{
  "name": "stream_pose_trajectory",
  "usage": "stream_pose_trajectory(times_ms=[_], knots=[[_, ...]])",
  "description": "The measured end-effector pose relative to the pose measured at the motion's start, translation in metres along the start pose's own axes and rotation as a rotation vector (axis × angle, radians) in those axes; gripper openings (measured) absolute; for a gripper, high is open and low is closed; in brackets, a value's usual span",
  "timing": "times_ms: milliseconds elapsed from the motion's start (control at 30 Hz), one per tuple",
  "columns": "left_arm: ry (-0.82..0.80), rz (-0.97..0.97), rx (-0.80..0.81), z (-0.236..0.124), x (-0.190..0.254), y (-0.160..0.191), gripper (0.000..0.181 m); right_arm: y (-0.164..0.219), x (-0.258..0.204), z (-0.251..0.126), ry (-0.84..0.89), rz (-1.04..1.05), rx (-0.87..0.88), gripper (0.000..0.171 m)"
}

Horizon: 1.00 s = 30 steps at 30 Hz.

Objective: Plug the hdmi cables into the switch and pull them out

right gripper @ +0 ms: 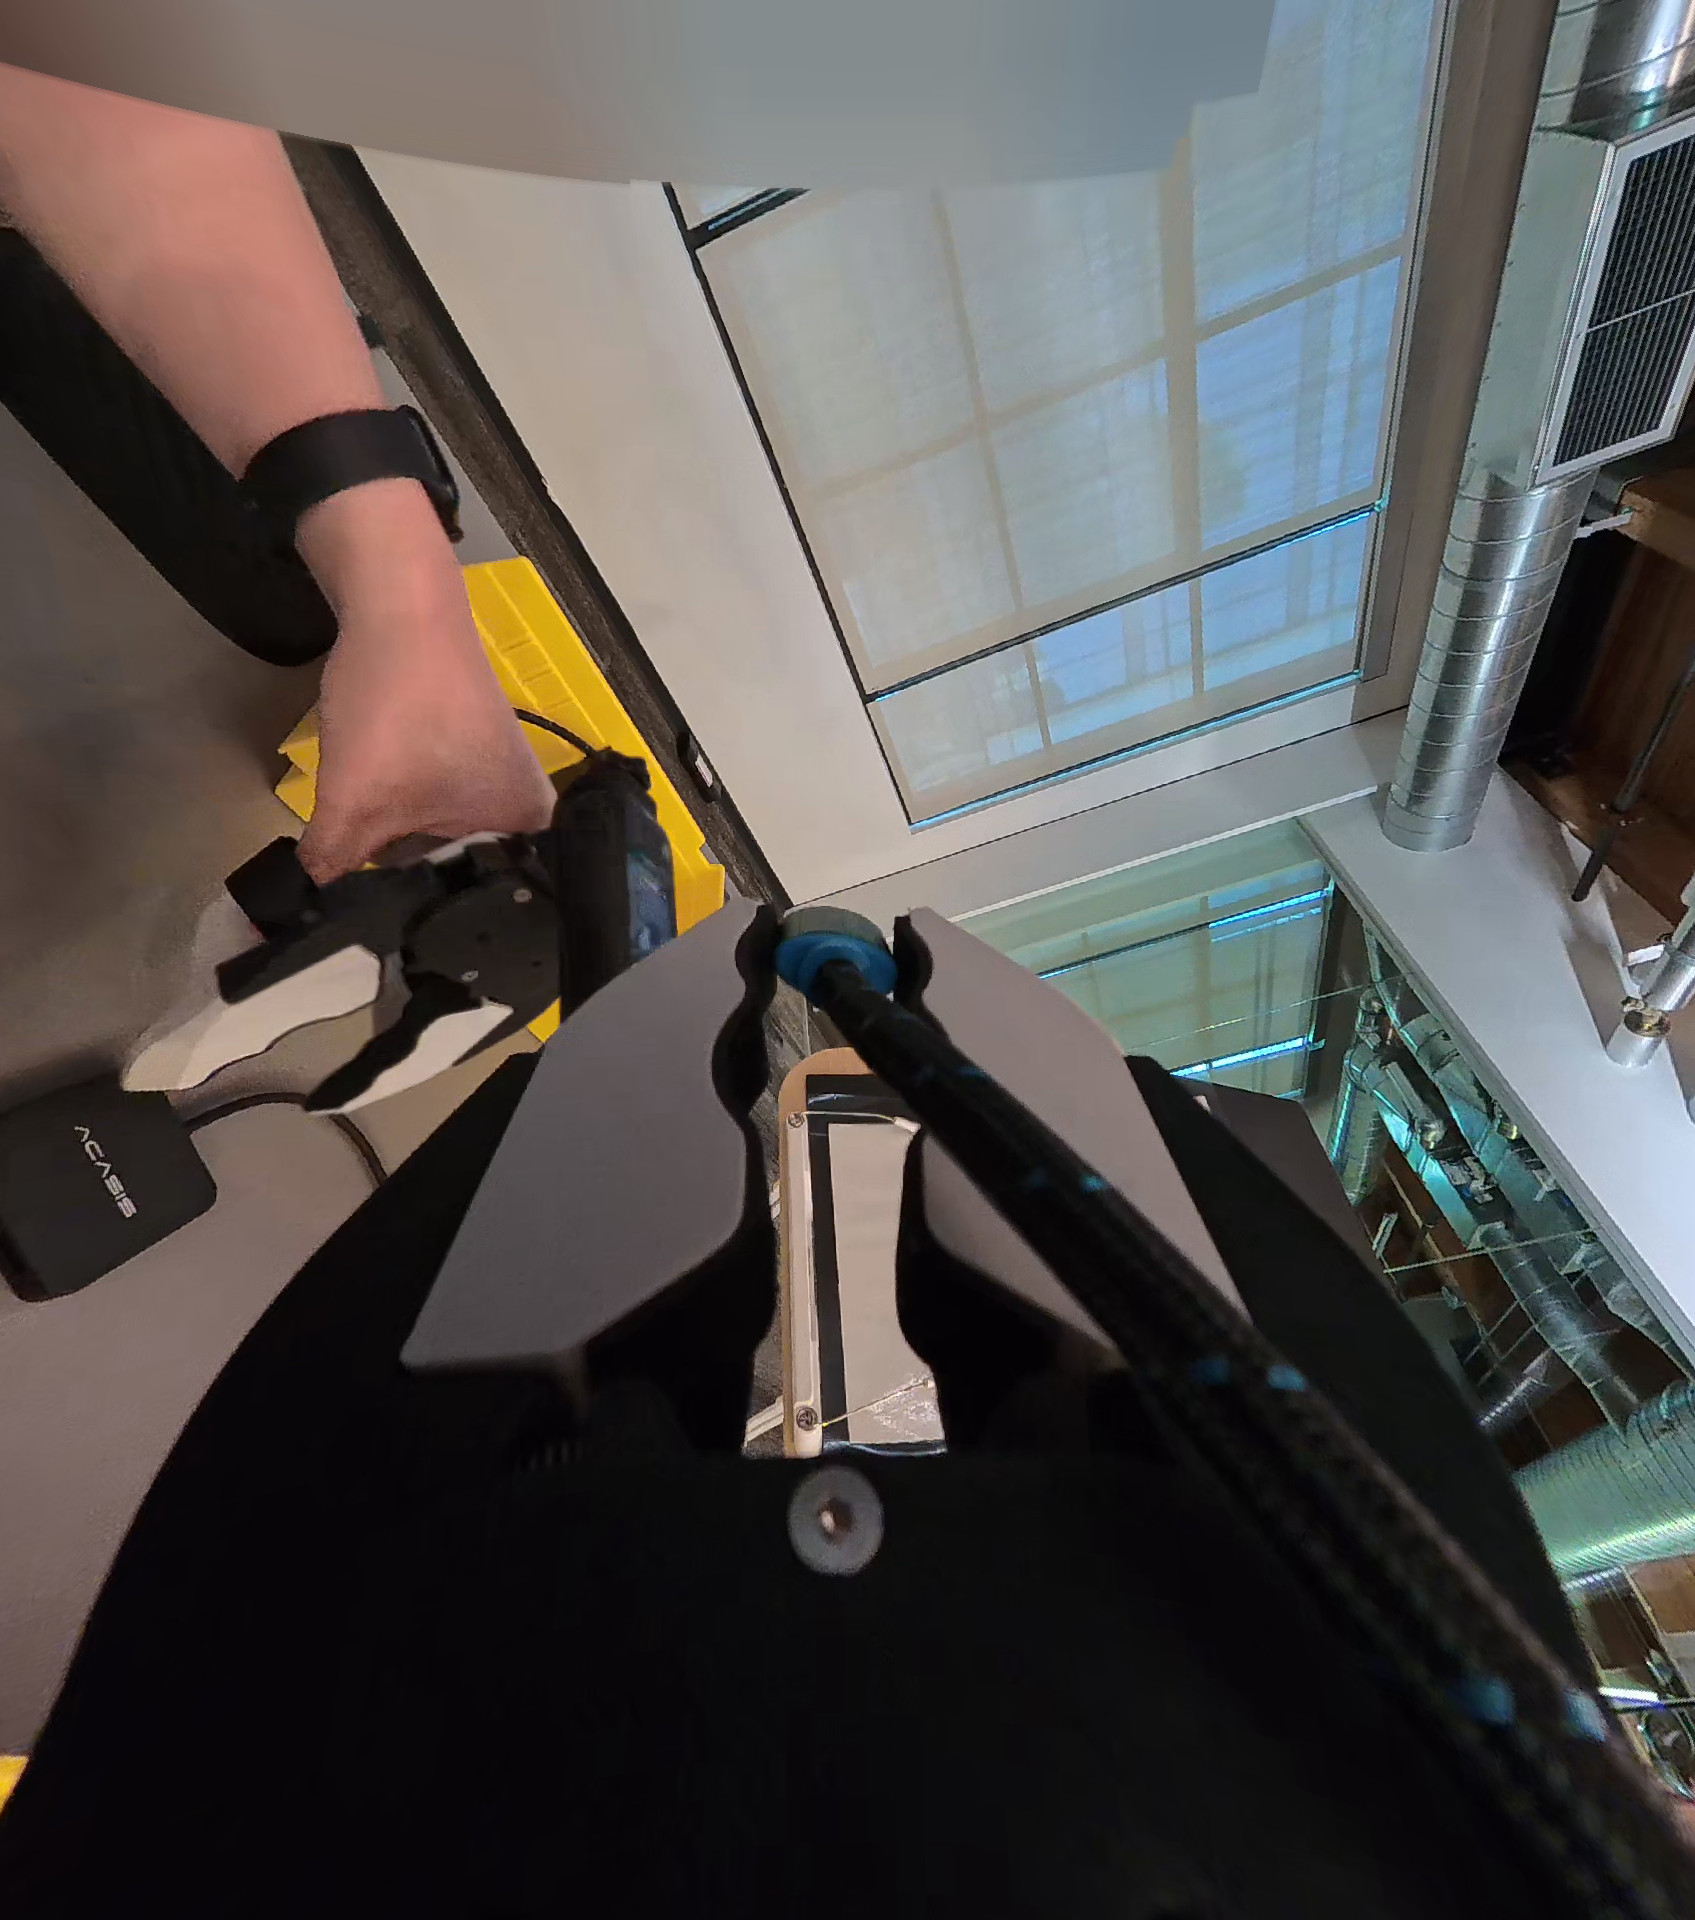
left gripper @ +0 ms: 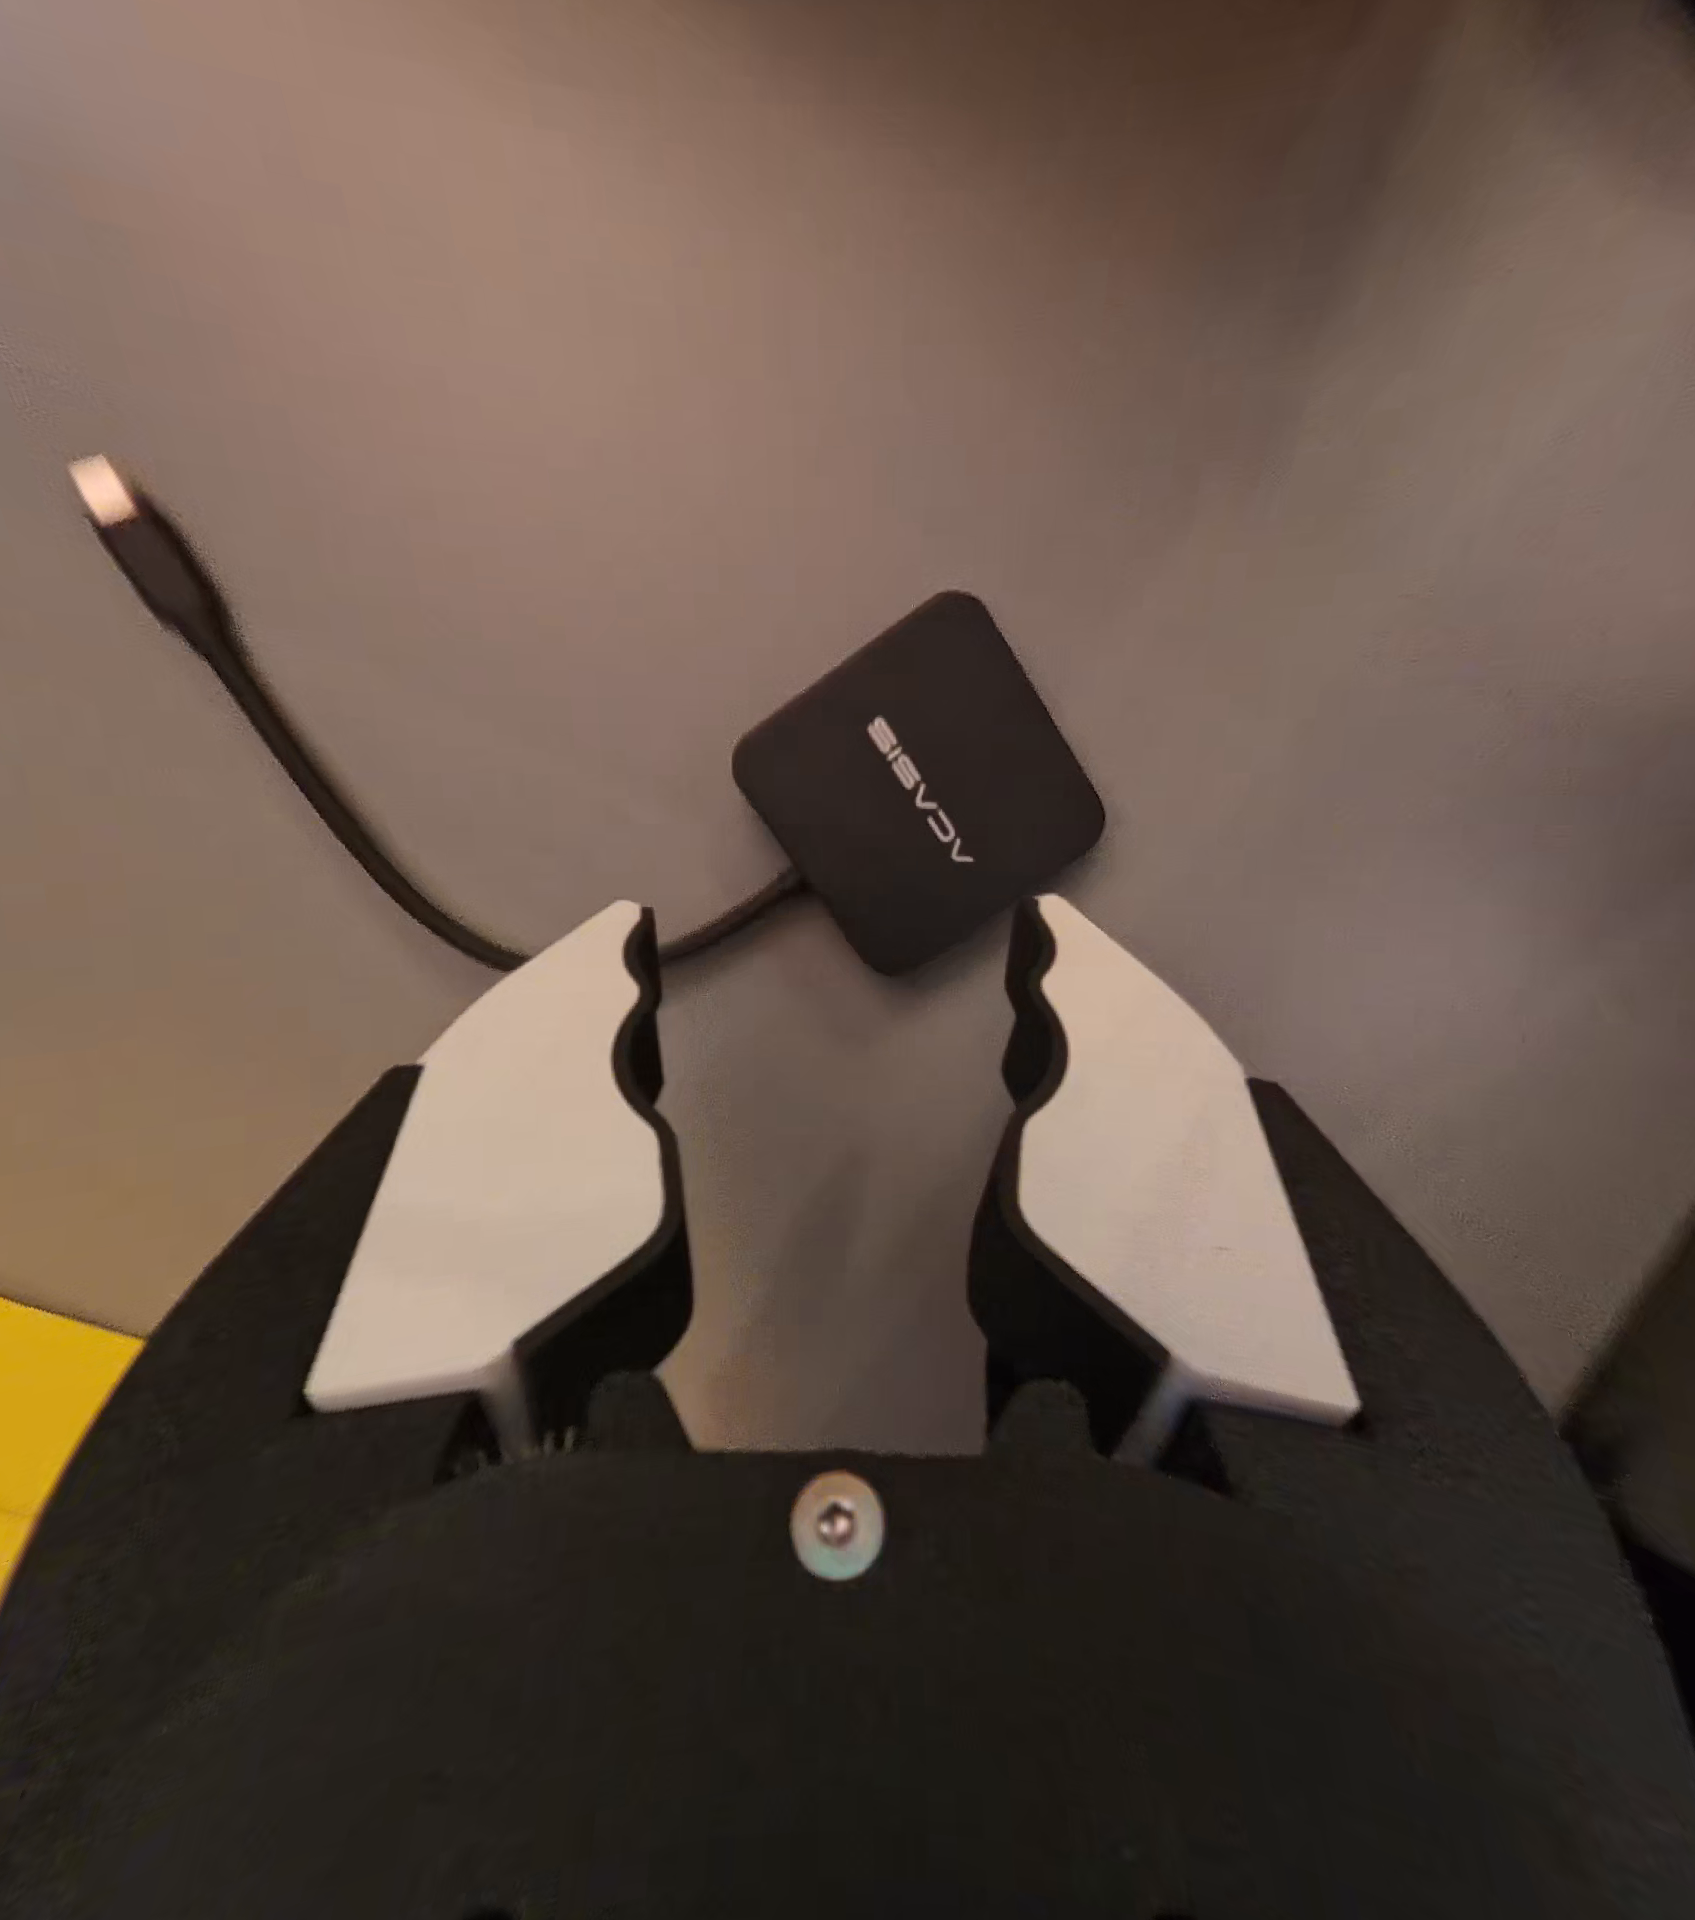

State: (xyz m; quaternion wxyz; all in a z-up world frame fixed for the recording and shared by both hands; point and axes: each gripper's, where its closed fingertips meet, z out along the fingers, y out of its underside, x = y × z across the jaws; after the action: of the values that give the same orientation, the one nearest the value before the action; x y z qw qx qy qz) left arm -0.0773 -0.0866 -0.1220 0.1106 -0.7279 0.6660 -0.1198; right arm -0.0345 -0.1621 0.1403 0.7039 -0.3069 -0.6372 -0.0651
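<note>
The small square black switch is lying flat on the grey counter, its thin black lead trailing left. The left gripper is hovering just before it, fingers spread and empty. The right gripper is pinching the blue-collared end of a black braided cable, with a yellow bin sitting beyond.

Right tool clamps blue-collared braided cable at tips; left tool at nine o'clock, over black switch on grey surface.

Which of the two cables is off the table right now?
The braided black-and-blue cable, shut in the right gripper. The switch's plain black cable lies on the table.
</note>
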Motion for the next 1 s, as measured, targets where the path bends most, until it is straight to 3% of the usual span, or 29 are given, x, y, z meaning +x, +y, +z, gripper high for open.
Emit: stream_pose_trajectory(times_ms=[100, 167, 300, 467, 633, 733, 867, 1000], knots=[[-0.105, 0.295, 0.04, 0.004, 0.001, -0.008, 0.074, 0.001, 0.0, 0.0, 0.001, 0.001, -0.004, 0.022], [-0.13, 0.416, 0.011, 0.013, 0.002, -0.005, 0.07, 0.002, 0.0, 0.001, -0.001, 0.0, -0.007, 0.022], [-0.017, 0.403, -0.08, 0.036, 0.009, 0.008, 0.089, 0.004, -0.004, 0.005, -0.015, -0.005, -0.02, 0.022], [0.031, 0.36, -0.08, 0.045, 0.003, 0.003, 0.107, 0.007, -0.007, 0.008, -0.028, -0.005, -0.03, 0.025], [0.038, 0.23, -0.066, 0.046, -0.001, -0.005, 0.08, 0.008, -0.004, 0.005, -0.02, 0.0, -0.03, 0.022], [-0.021, 0.056, -0.055, 0.047, -0.007, -0.009, 0.079, 0.007, -0.002, 0.003, -0.013, 0.005, -0.024, 0.022], [-0.113, -0.352, 0.006, 0.047, -0.016, -0.016, 0.078, 0.008, -0.003, 0.004, -0.016, 0.006, -0.025, 0.022], [-0.051, -0.418, 0.019, 0.045, -0.011, -0.024, 0.069, 0.009, -0.007, 0.007, -0.029, 0.002, -0.034, 0.022]])
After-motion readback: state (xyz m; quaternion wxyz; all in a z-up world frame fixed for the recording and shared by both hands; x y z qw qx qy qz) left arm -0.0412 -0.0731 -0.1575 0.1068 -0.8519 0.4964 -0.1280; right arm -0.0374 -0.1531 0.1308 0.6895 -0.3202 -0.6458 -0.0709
